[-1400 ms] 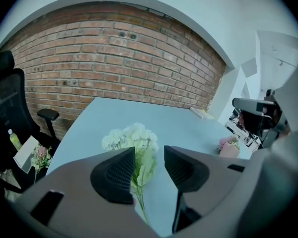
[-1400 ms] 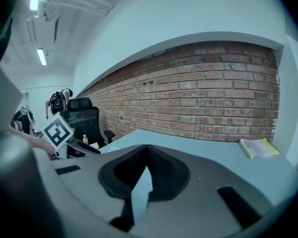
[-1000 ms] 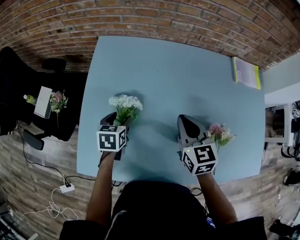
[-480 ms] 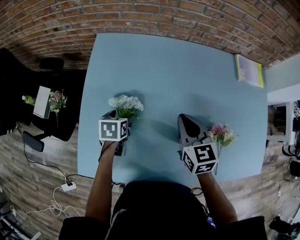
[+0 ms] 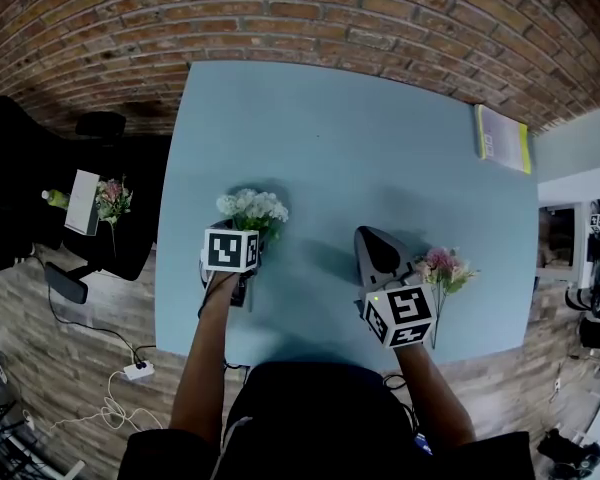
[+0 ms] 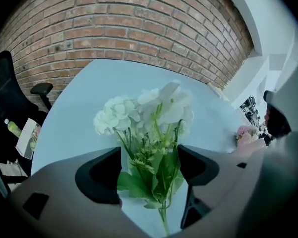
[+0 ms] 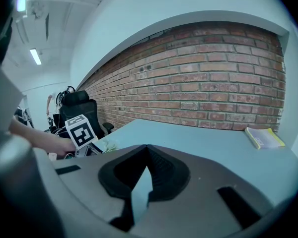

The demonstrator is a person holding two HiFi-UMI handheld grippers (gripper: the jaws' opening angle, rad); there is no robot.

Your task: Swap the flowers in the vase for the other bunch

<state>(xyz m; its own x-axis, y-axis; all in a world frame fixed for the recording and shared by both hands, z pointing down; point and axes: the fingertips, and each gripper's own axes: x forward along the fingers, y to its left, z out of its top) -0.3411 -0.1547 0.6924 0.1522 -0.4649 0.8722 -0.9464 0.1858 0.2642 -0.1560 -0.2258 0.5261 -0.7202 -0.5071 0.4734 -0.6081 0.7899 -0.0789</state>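
Observation:
A bunch of white flowers lies on the blue table, heads pointing away from me. My left gripper is over its stems. In the left gripper view the green stems and leaves run between the jaws, which have just been opening and now stand wide, not pressing. A pink bunch lies at the right, just beside my right gripper. That gripper is shut with nothing in it. The pink bunch also shows at the right edge of the left gripper view. No vase is in view.
A yellow-green book lies at the table's far right corner, near the brick wall. Left of the table stands a black office chair bearing a white box and a small bouquet. The table's near edge runs just in front of me.
My left gripper has tipped down and moved forward over the white bunch's stems. The flowers and the right gripper have hardly moved.

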